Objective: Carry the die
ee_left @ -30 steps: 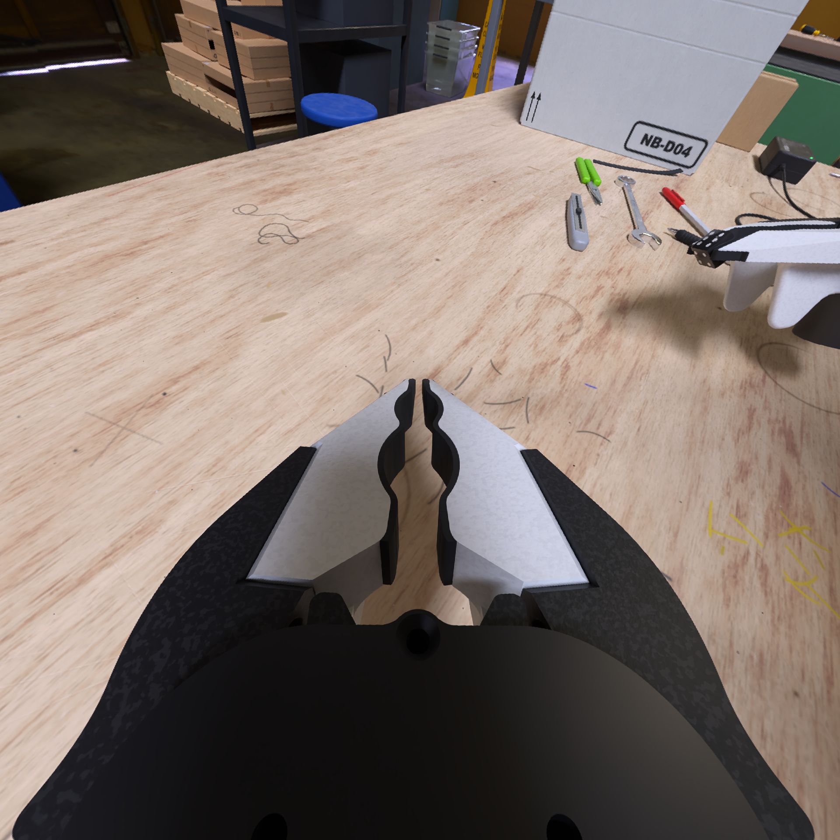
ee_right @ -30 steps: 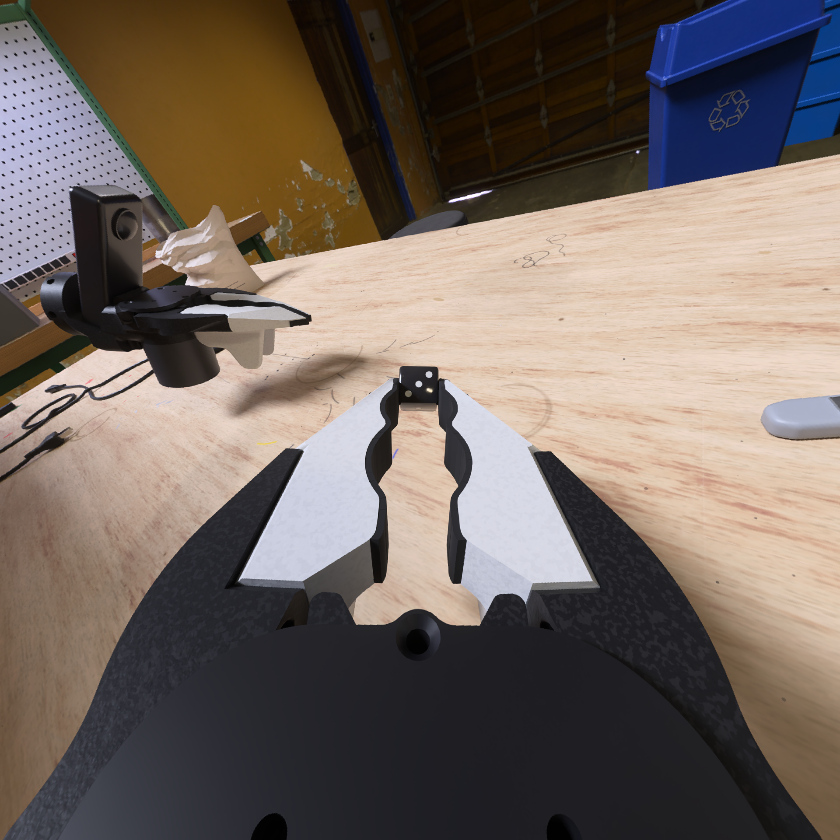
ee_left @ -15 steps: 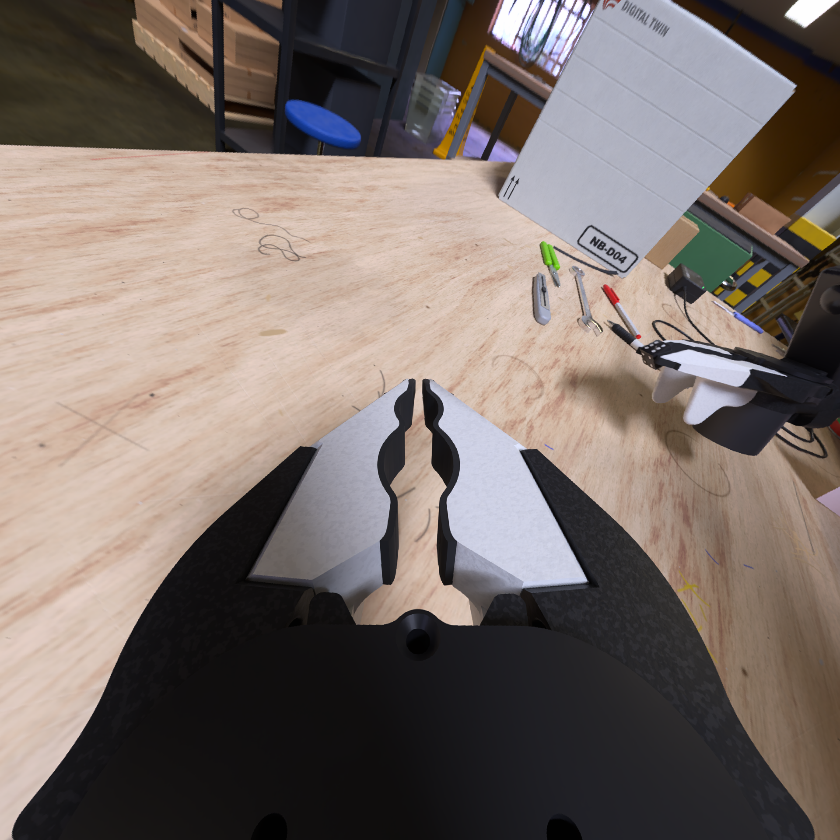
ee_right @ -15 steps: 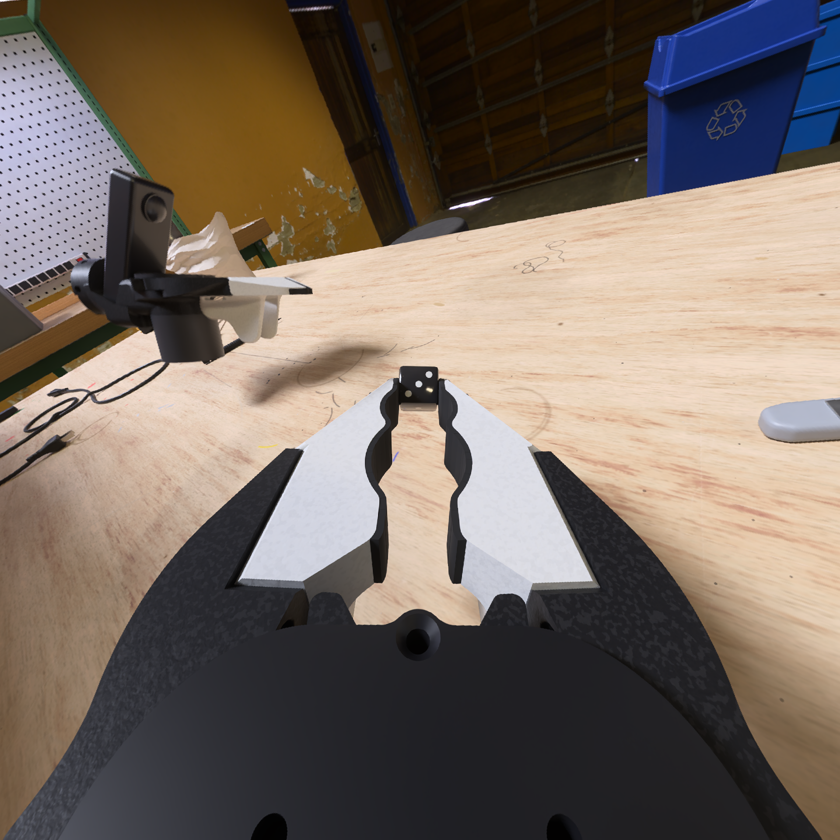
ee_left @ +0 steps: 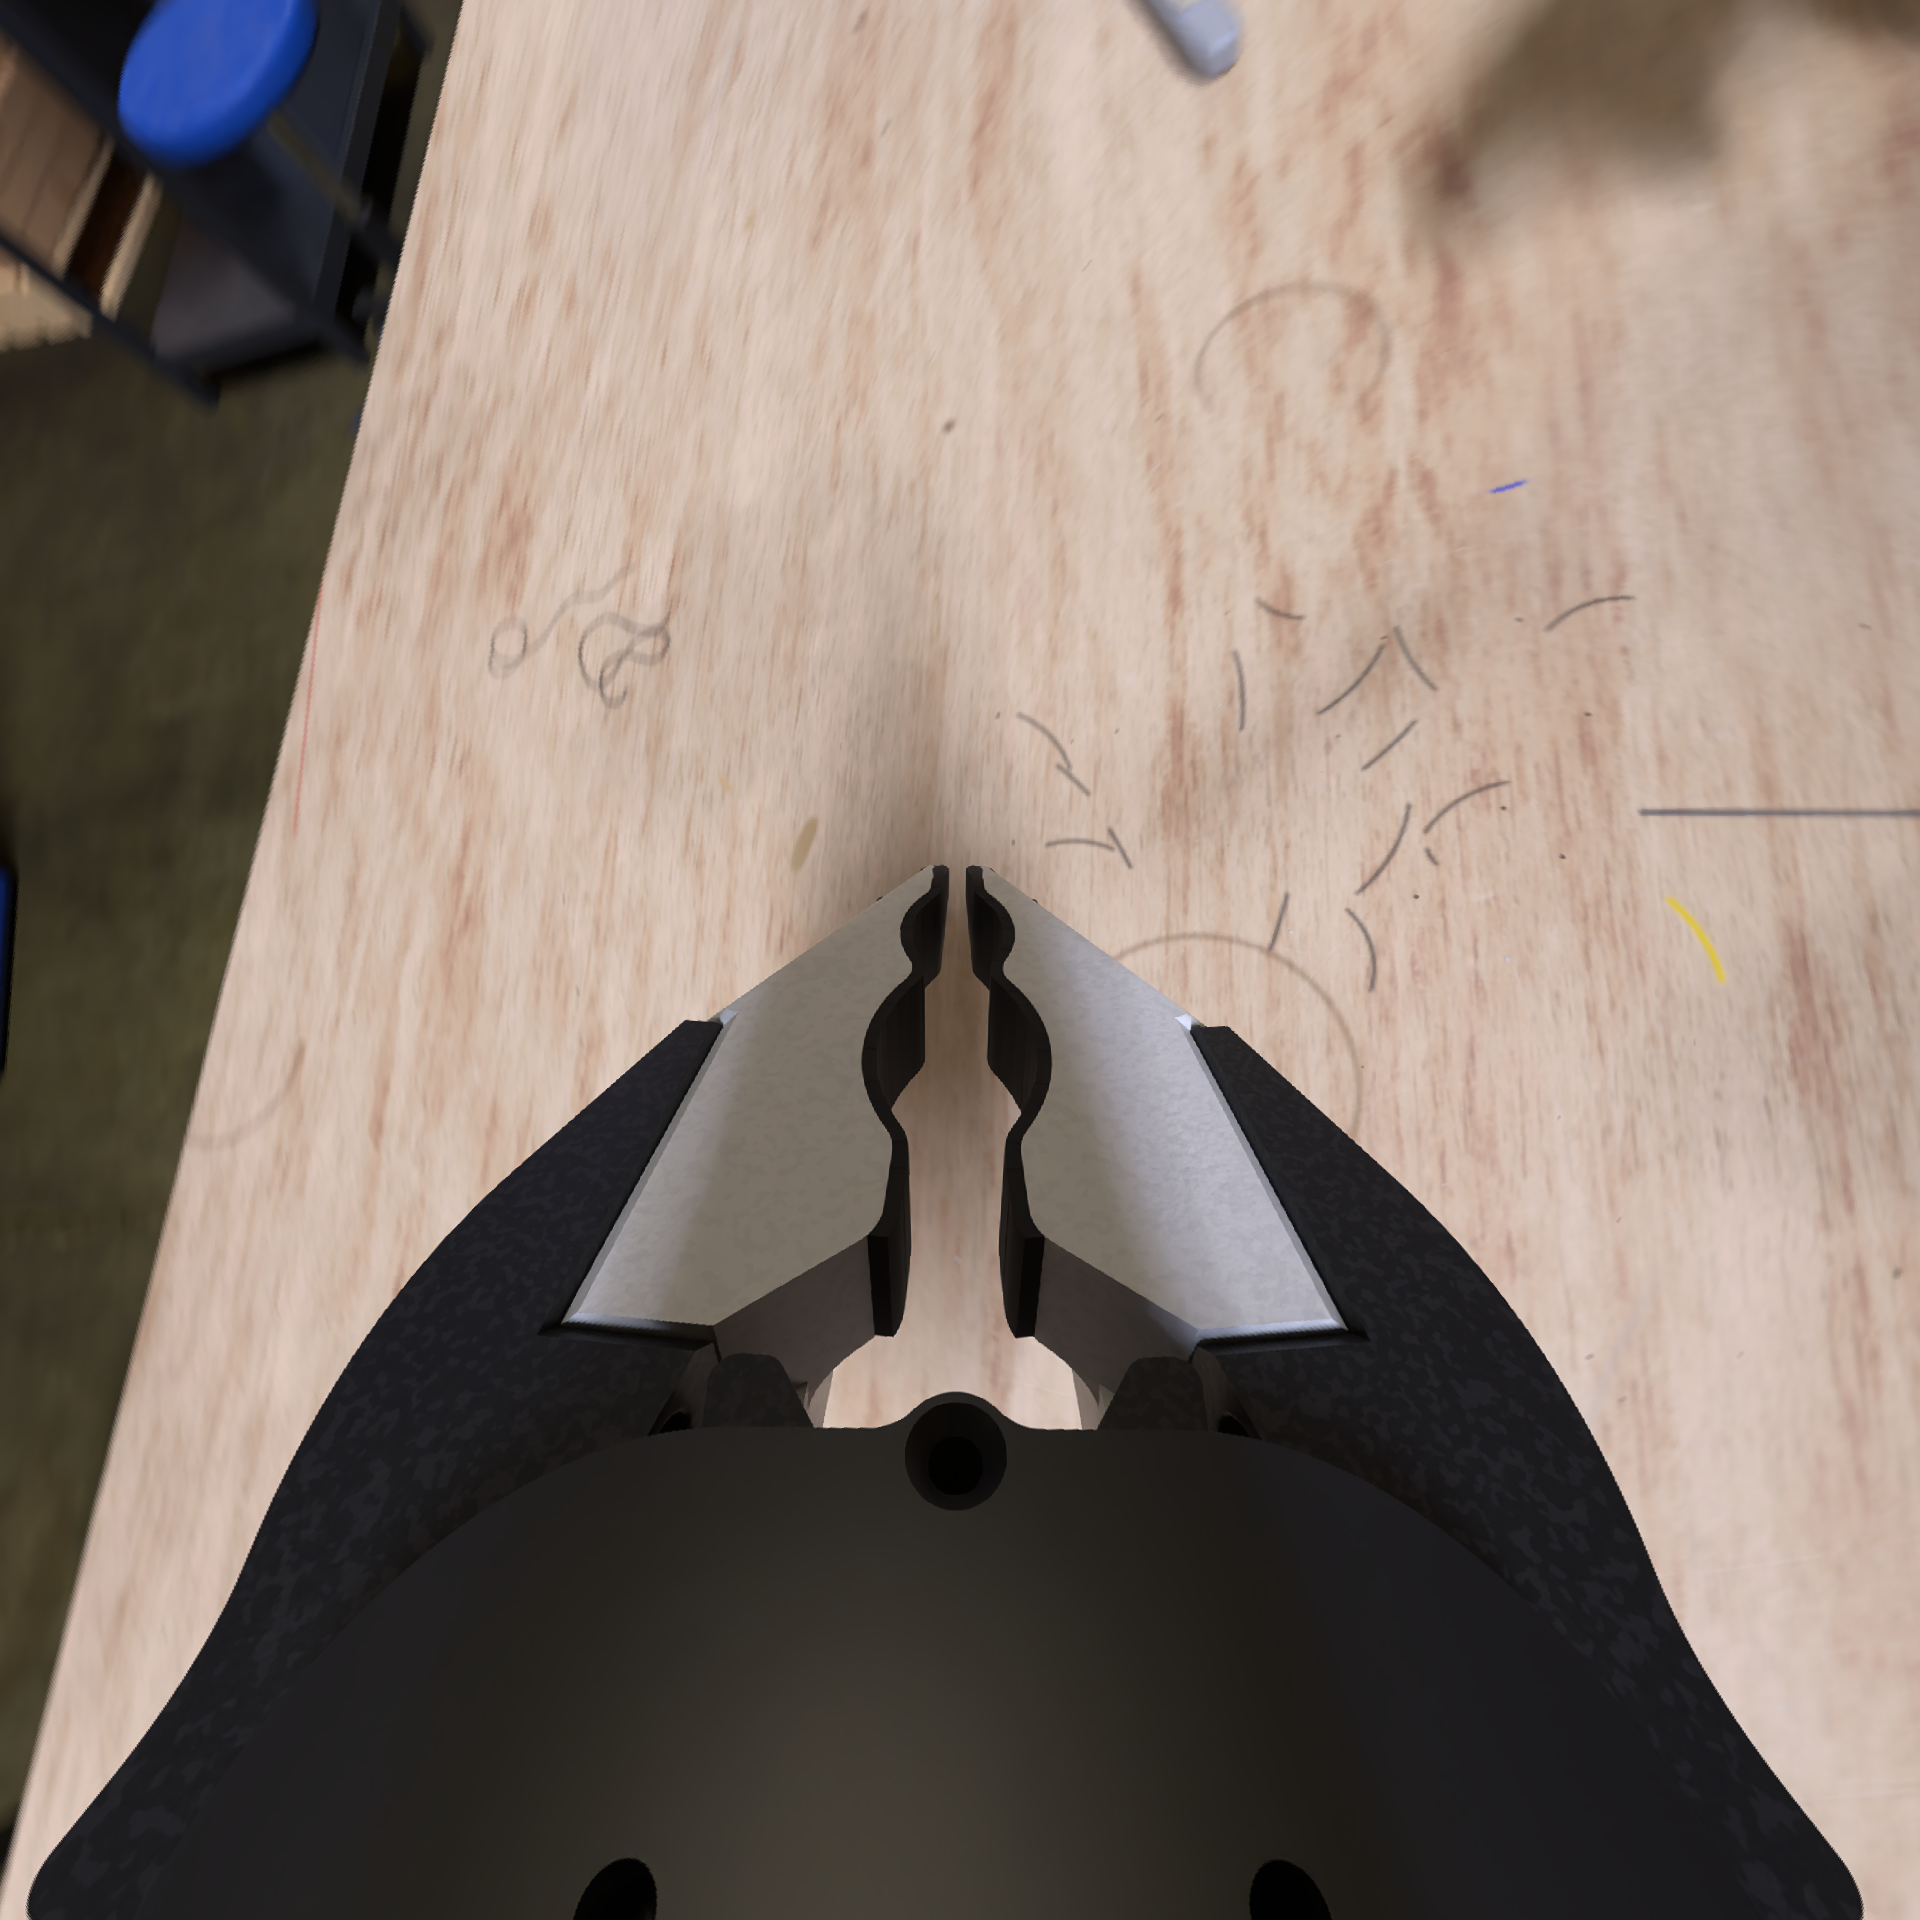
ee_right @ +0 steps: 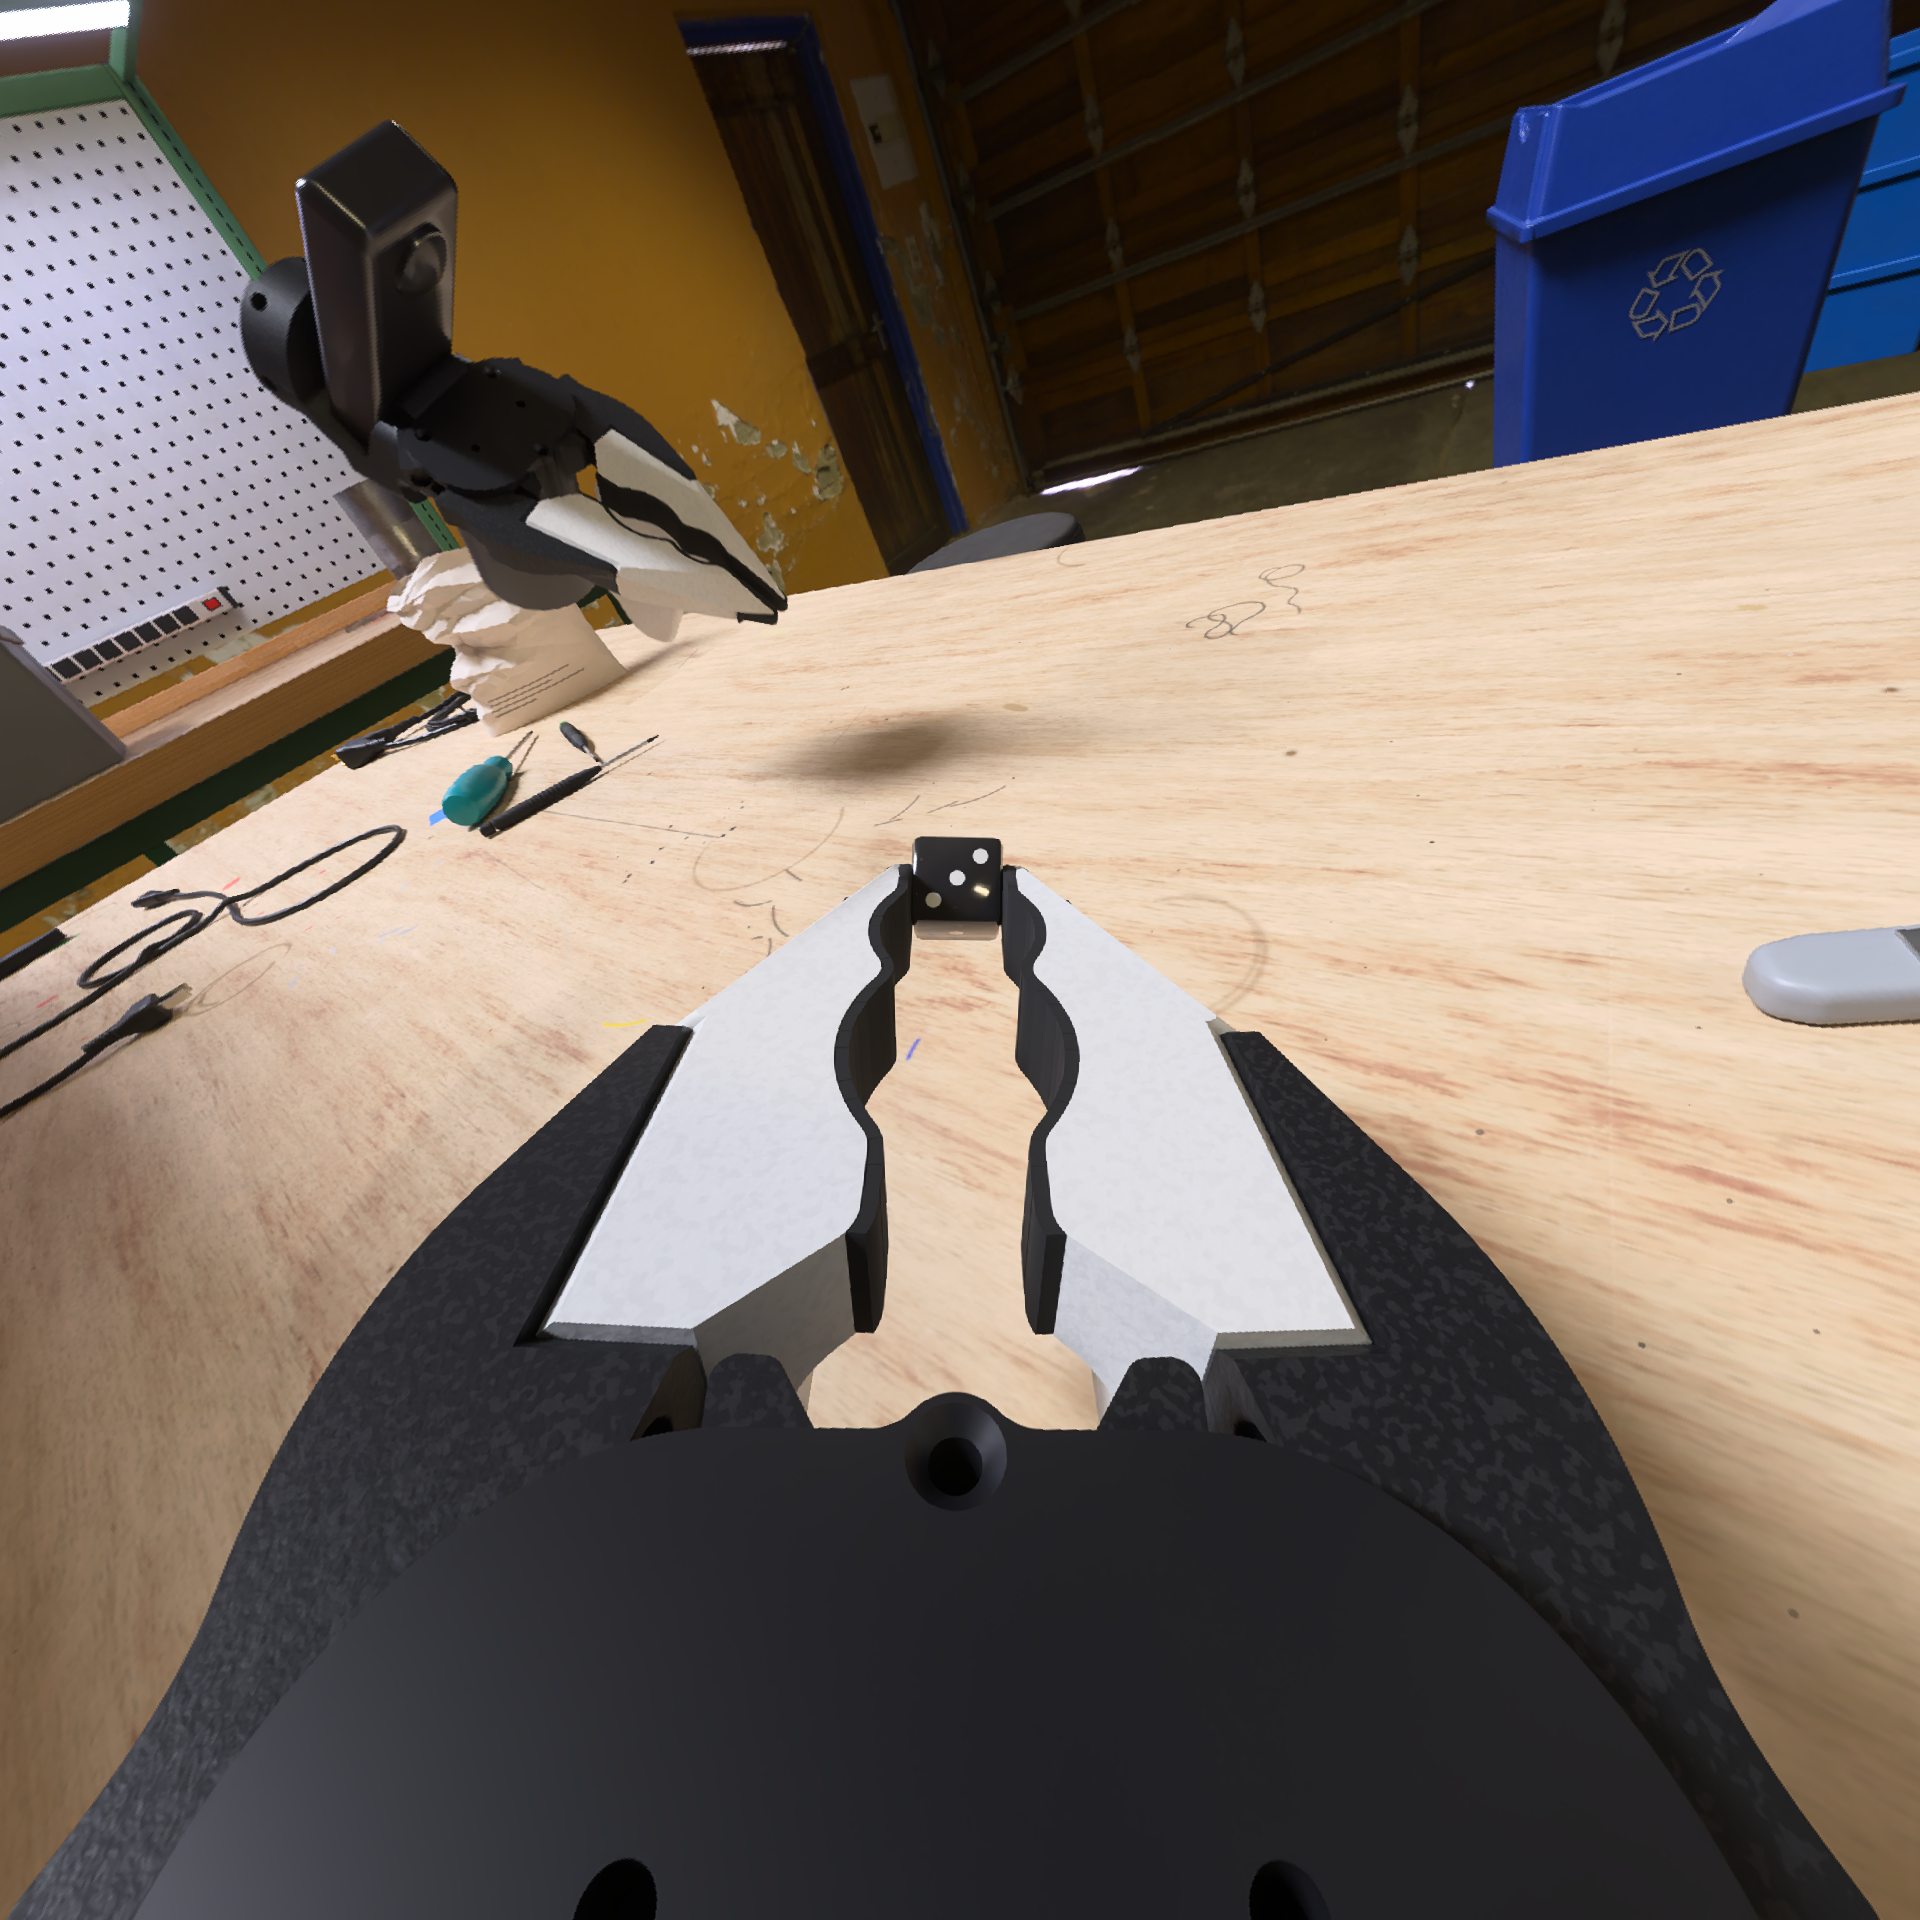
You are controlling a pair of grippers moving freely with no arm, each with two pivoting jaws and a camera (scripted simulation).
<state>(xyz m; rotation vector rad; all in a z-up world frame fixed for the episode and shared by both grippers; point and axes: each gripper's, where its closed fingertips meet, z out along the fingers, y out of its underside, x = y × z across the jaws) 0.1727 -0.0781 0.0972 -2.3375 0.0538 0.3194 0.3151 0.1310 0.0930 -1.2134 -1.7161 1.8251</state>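
Fingers of right gripper (ee_right: 957, 883) pinch black die (ee_right: 956, 879) at very tips, centre of frame, above desk (ee_right: 1455, 727). Left gripper (ee_left: 953, 871) fingers pressed nearly together, empty, angled down at desk. Pickup done by the look of it; carry, set-down remain. Die is cube, no long axis; three-pip face toward camera.

Black speckled grippers (ee_right: 957, 883) — white, wavy-edged fingers (ee_right: 748, 1122)

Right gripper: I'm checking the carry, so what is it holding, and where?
The right gripper pinches the black die by two opposite side faces, at its fingertips. The left gripper holds nothing.
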